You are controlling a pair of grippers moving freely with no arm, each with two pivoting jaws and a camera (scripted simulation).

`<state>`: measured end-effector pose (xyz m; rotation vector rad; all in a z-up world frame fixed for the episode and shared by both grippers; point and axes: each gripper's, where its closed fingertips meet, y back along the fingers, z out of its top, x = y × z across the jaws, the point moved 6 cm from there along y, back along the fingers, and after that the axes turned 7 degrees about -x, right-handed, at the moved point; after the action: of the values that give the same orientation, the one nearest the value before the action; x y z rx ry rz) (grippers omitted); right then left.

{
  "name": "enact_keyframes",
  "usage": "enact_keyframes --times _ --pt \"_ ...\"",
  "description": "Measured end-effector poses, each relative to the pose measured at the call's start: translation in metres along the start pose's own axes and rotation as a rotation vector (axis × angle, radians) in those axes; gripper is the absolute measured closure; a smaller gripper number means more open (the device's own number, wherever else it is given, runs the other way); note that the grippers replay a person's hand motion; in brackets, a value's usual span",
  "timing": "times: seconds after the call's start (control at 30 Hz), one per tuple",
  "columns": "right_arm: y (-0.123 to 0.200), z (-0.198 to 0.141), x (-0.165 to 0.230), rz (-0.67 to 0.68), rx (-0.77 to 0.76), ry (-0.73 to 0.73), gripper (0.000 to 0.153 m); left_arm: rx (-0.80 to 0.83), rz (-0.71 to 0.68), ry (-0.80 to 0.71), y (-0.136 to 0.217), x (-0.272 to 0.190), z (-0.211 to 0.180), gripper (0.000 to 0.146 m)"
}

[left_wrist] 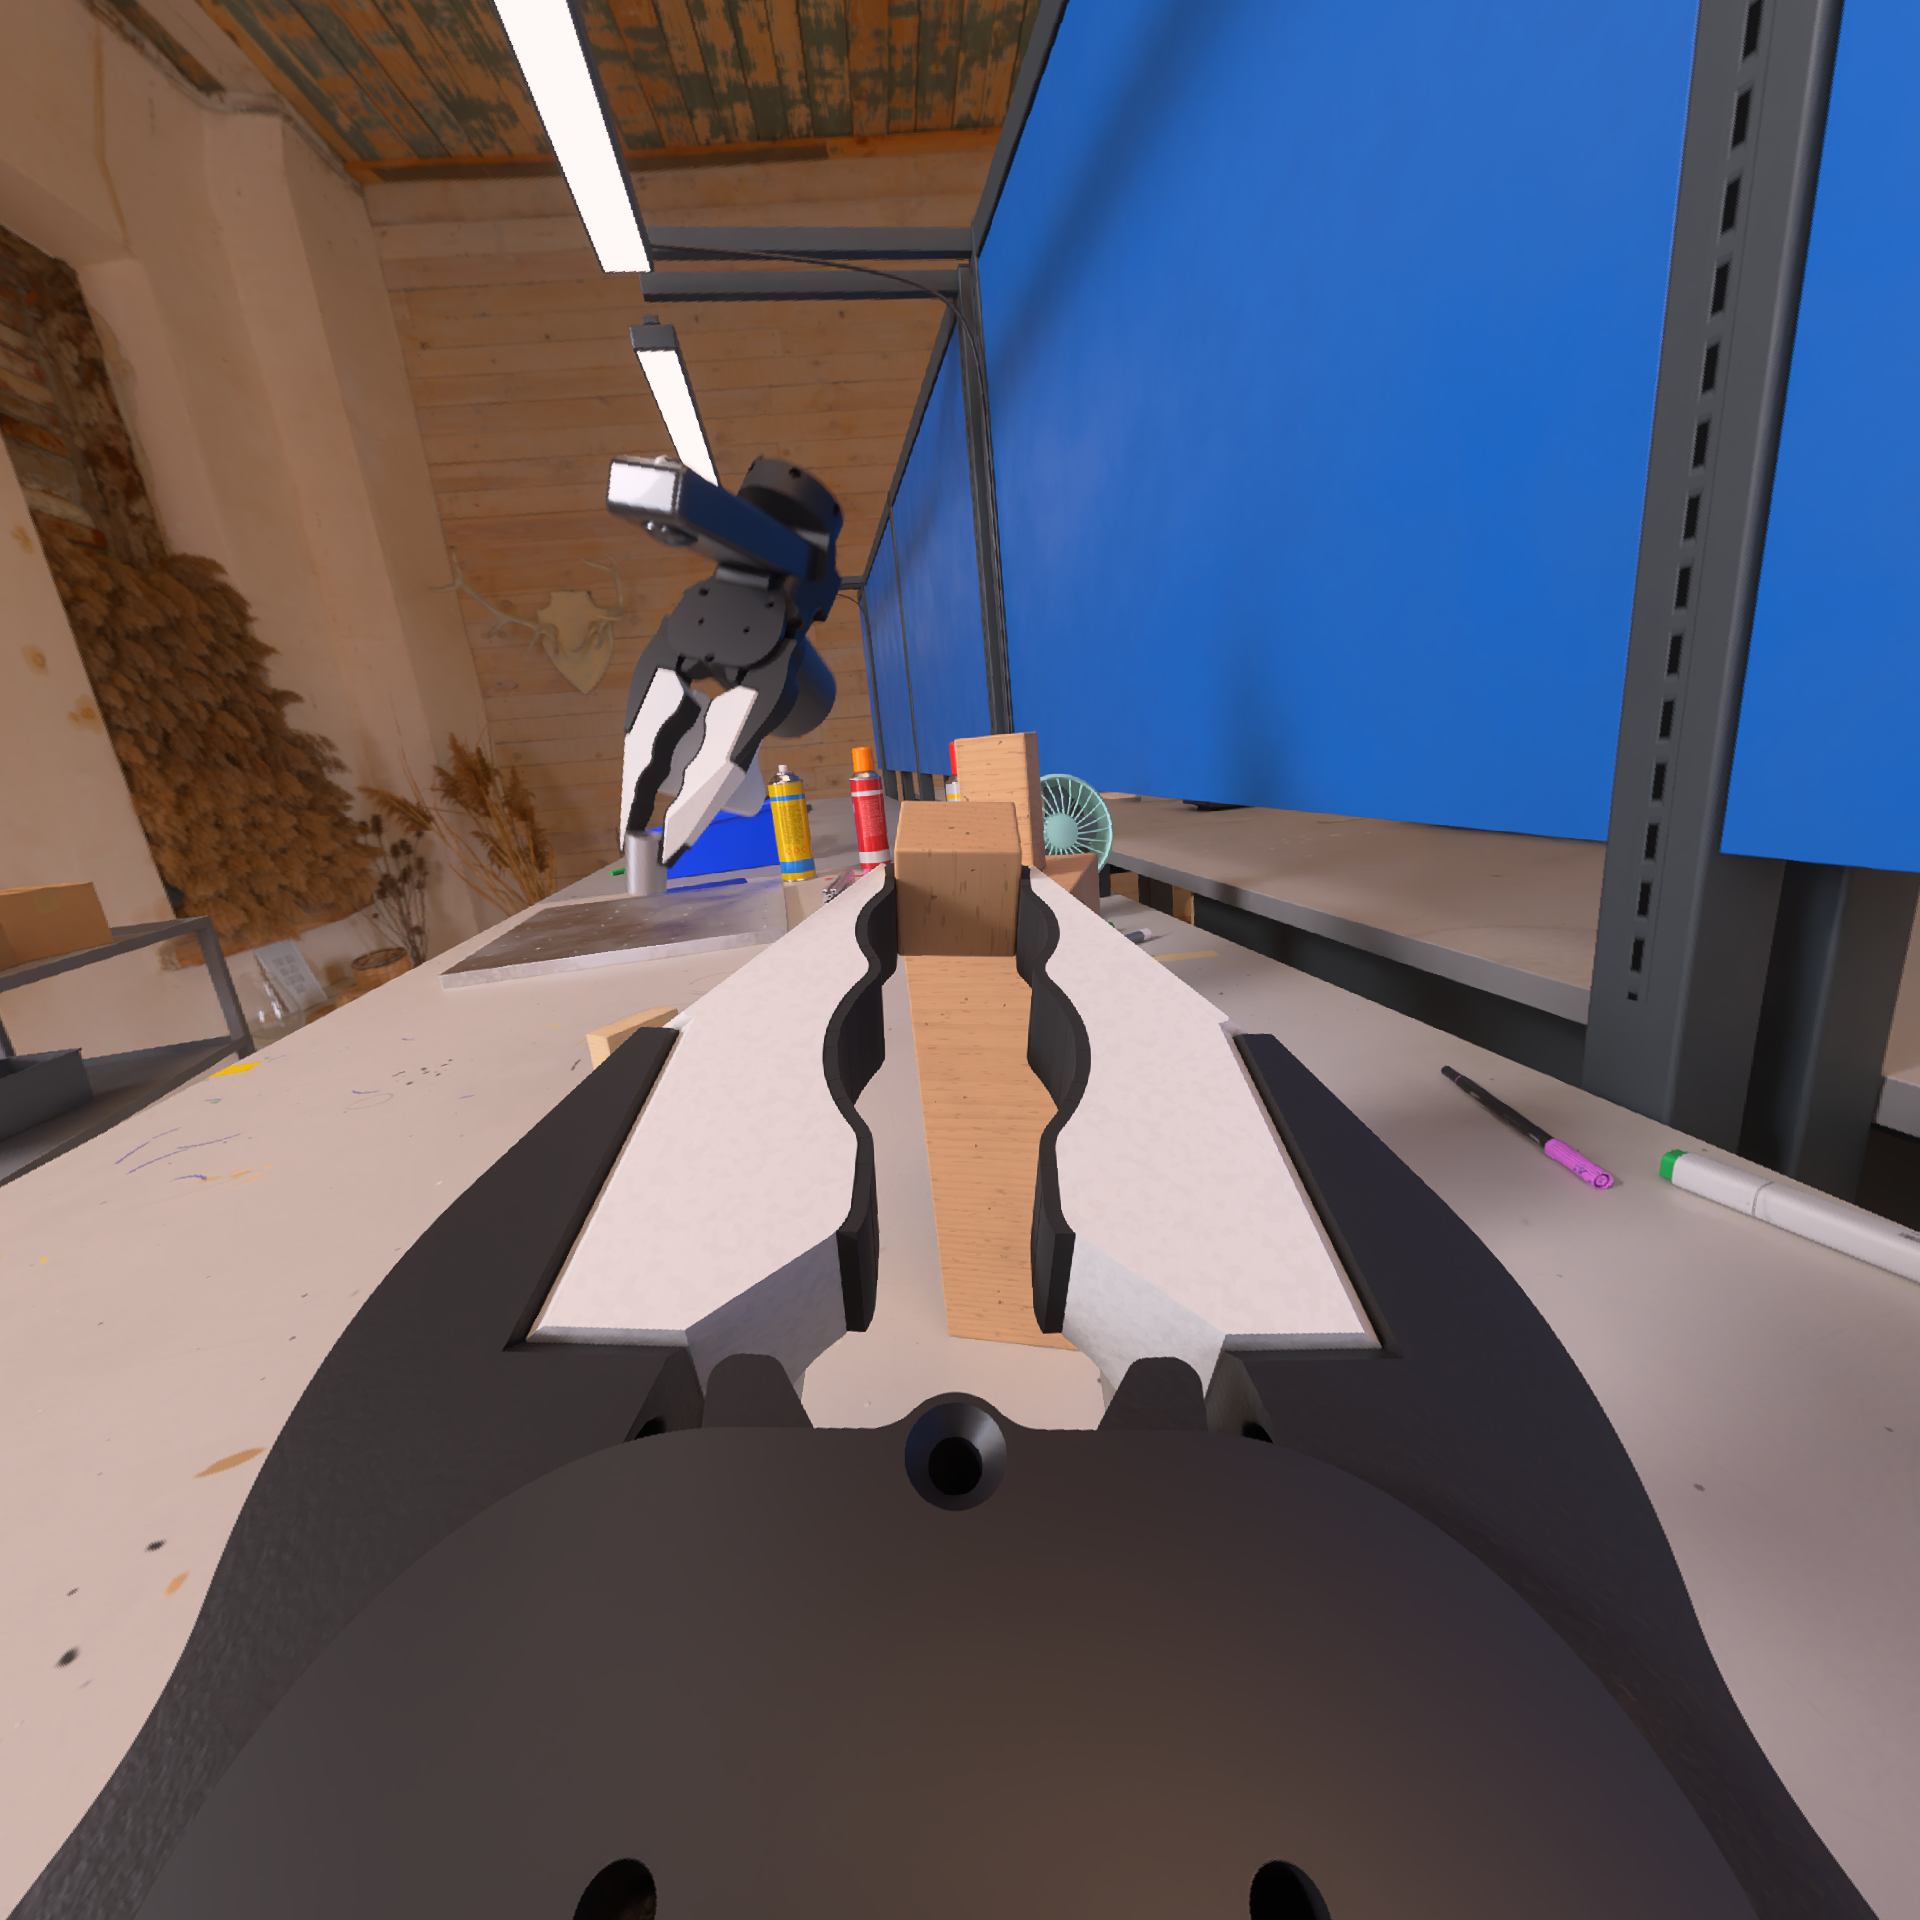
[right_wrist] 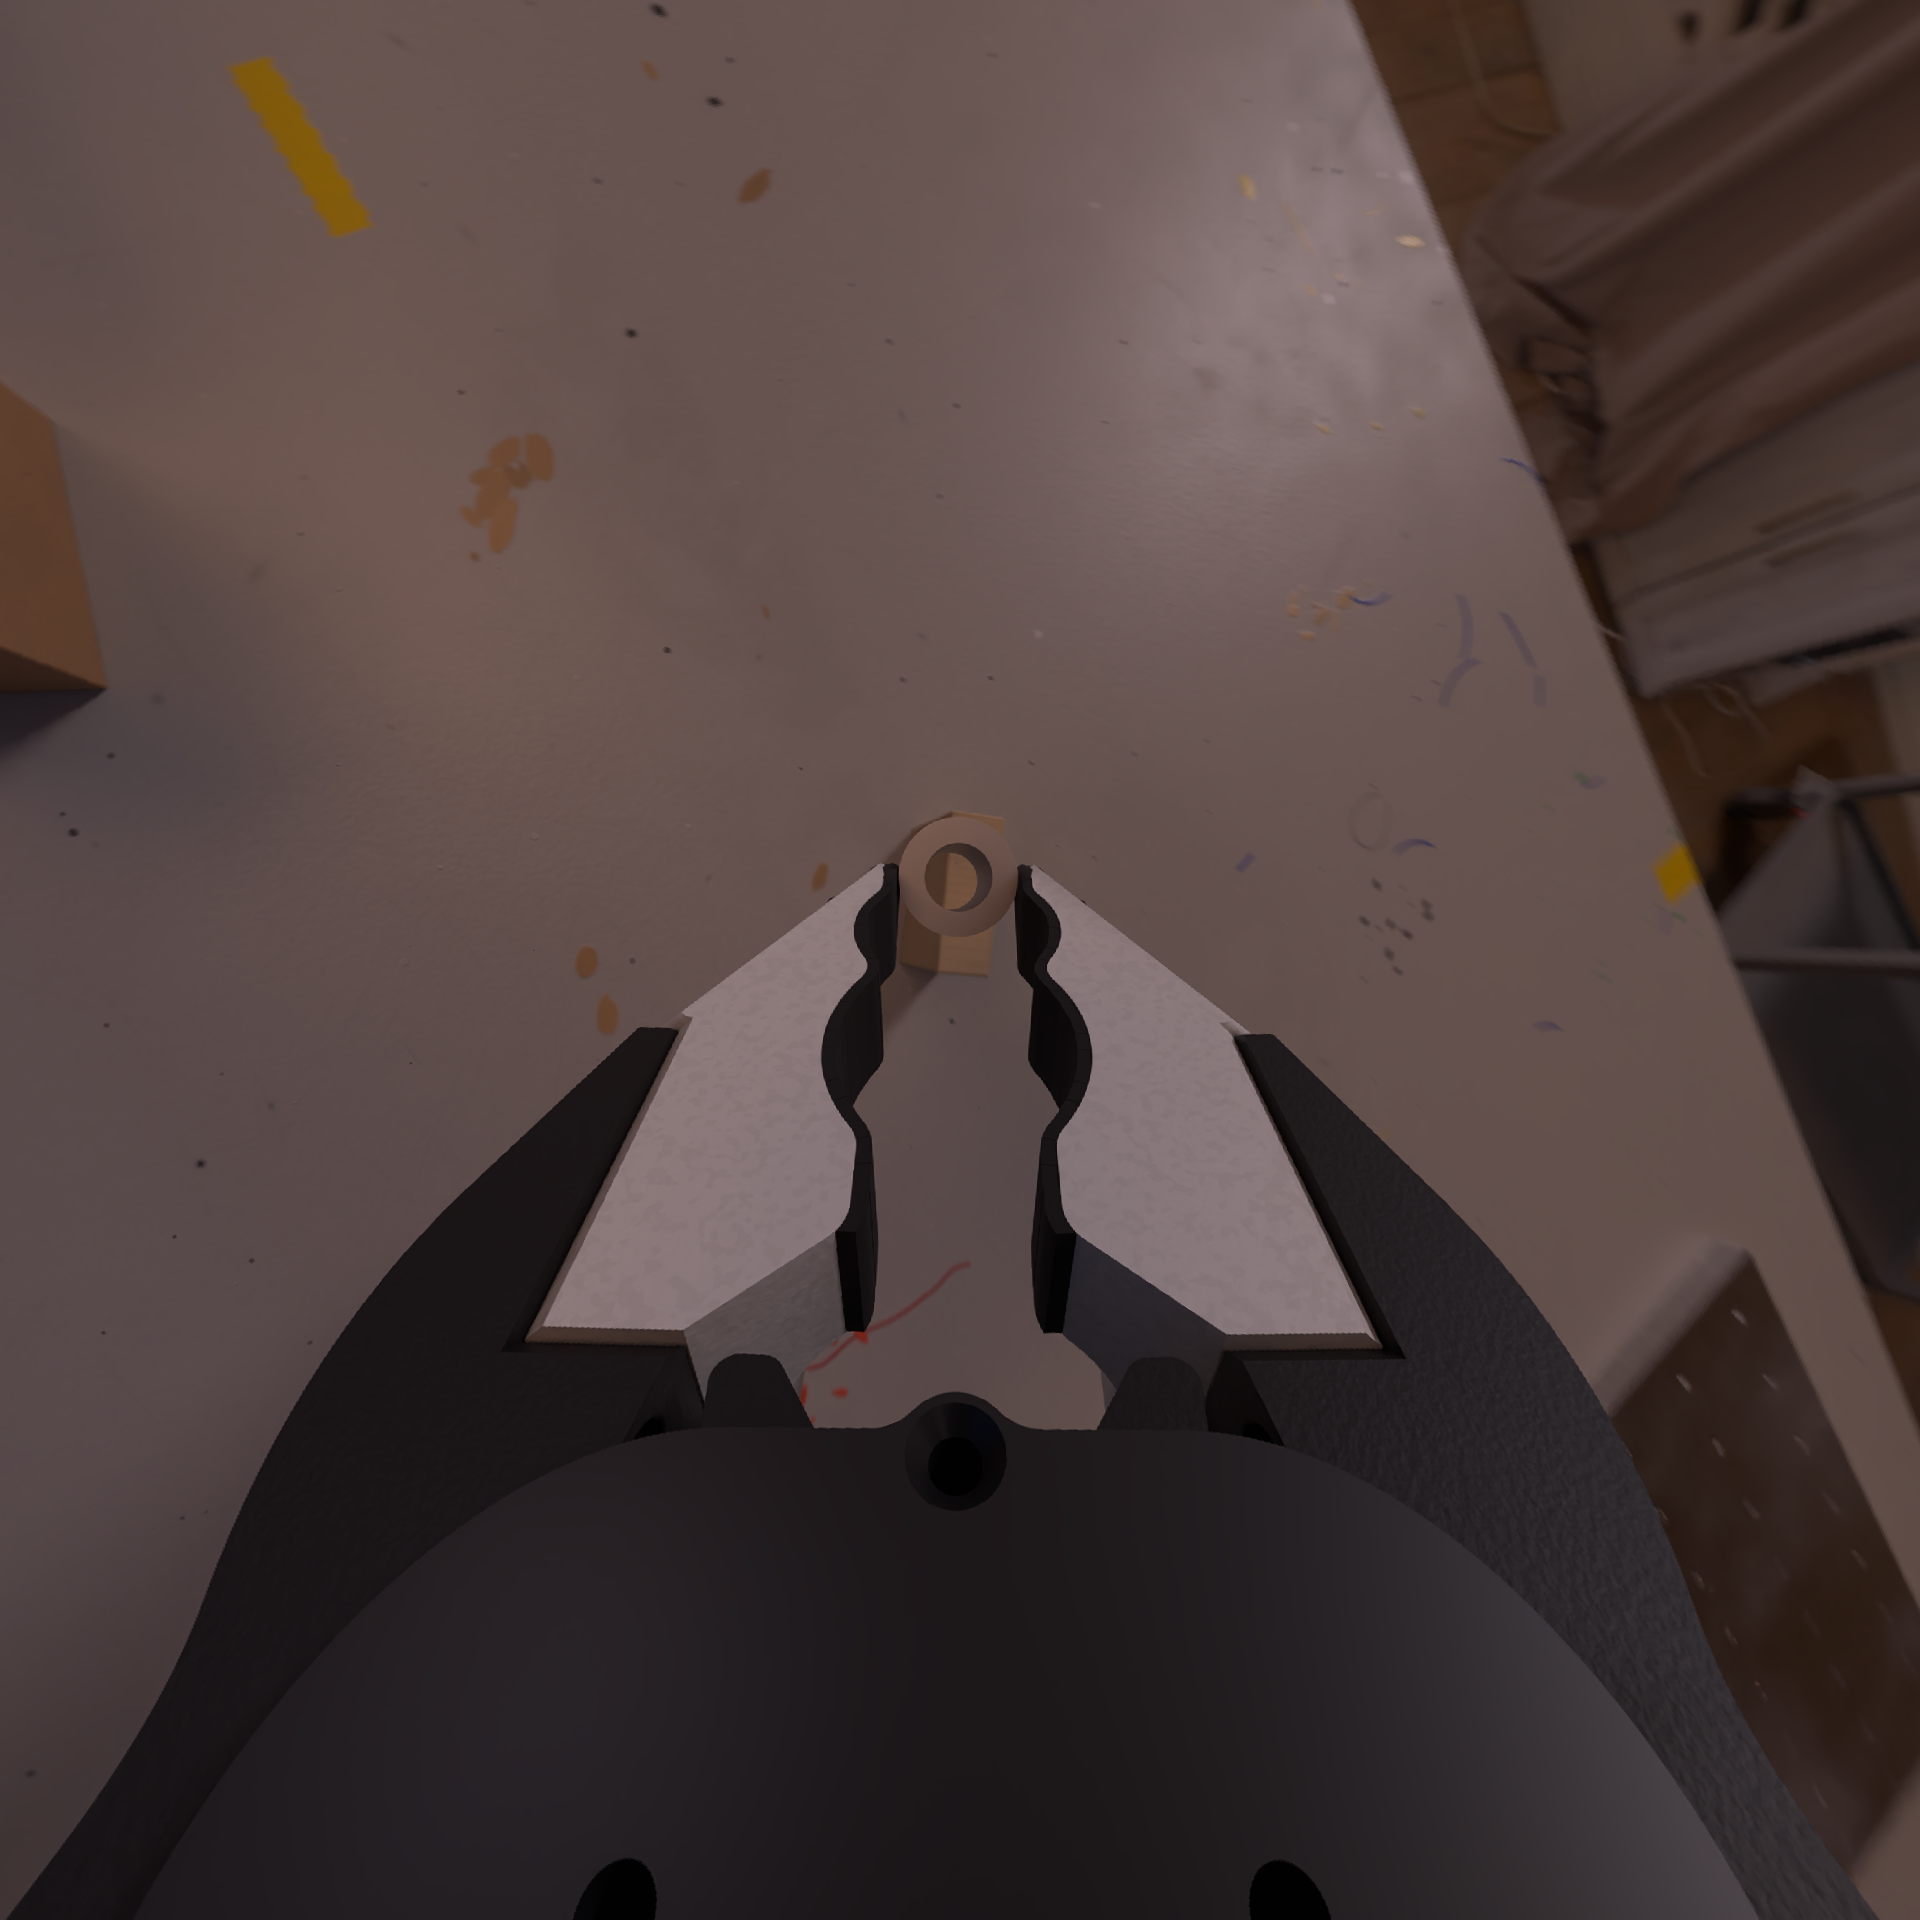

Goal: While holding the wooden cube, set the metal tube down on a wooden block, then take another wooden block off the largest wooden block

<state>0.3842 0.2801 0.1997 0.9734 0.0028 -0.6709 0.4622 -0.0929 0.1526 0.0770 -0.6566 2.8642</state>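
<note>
Left gripper [left_wrist: 956, 883]: clamped on the wooden cube [left_wrist: 956, 878] at its fingertips, above a long wooden plank [left_wrist: 982, 1143] on the table [left_wrist: 312, 1195]; best kept firm and steady. Right gripper [right_wrist: 956, 883]: pinching the metal tube [right_wrist: 957, 876] upright, directly over a small wooden block [right_wrist: 961, 954]. Lower straight down, keep the tube vertical and centred, release only once seated, since a narrow footing could tip.
</note>
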Motion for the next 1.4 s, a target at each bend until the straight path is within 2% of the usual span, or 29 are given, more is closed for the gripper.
enact_keyframes --times 0.2,0.4,0.6,0.67,0.73,0.83,0.97,1.03,1.13,1.2,1.4 --pt "-0.044 -0.015 -0.009 0.081 -0.059 -0.045 0.131 -0.004 0.01 0.01 0.002 0.002 0.0 0.125" --pt "-0.067 -0.047 -0.017 0.087 0.042 -0.174 0.131 -0.009 0.015 0.019 0.002 0.003 0.0 0.125" --pt "-0.053 -0.056 -0.022 0.04 0.049 -0.266 0.117 -0.003 0.018 0.021 0.002 0.004 -0.001 0.125" --pt "-0.039 -0.048 -0.022 0.023 -0.033 -0.288 0.111 0.004 0.018 0.018 0.001 0.004 -0.002 0.125" --pt "-0.019 -0.03 -0.017 0.028 -0.197 -0.298 0.104 0.002 0.019 0.016 0.002 0.004 -0.002 0.125" --pt "0.016 0.008 0.009 0.087 -0.508 -0.312 0.096 0.003 0.009 0.016 0.001 0.003 -0.002 0.125" --pt "0.048 0.059 0.085 0.214 -0.808 -0.197 0.092 0.027 -0.014 0.021 -0.001 0.001 -0.004 0.125" --pt "0.05 0.077 0.126 0.246 -0.82 -0.098 0.088 0.035 -0.027 0.02 -0.002 0.0 -0.006 0.125" --pt "0.038 0.087 0.166 0.186 -0.696 -0.039 0.083 0.045 -0.048 0.012 -0.003 -0.003 -0.007 0.125" --pt "0.029 0.091 0.182 0.158 -0.664 -0.057 0.085 0.056 -0.066 0.003 -0.004 -0.006 -0.008 0.125" --pt "0.013 0.098 0.206 0.175 -0.739 -0.117 0.098 0.094 -0.128 -0.024 -0.01 -0.013 -0.013 0.125"
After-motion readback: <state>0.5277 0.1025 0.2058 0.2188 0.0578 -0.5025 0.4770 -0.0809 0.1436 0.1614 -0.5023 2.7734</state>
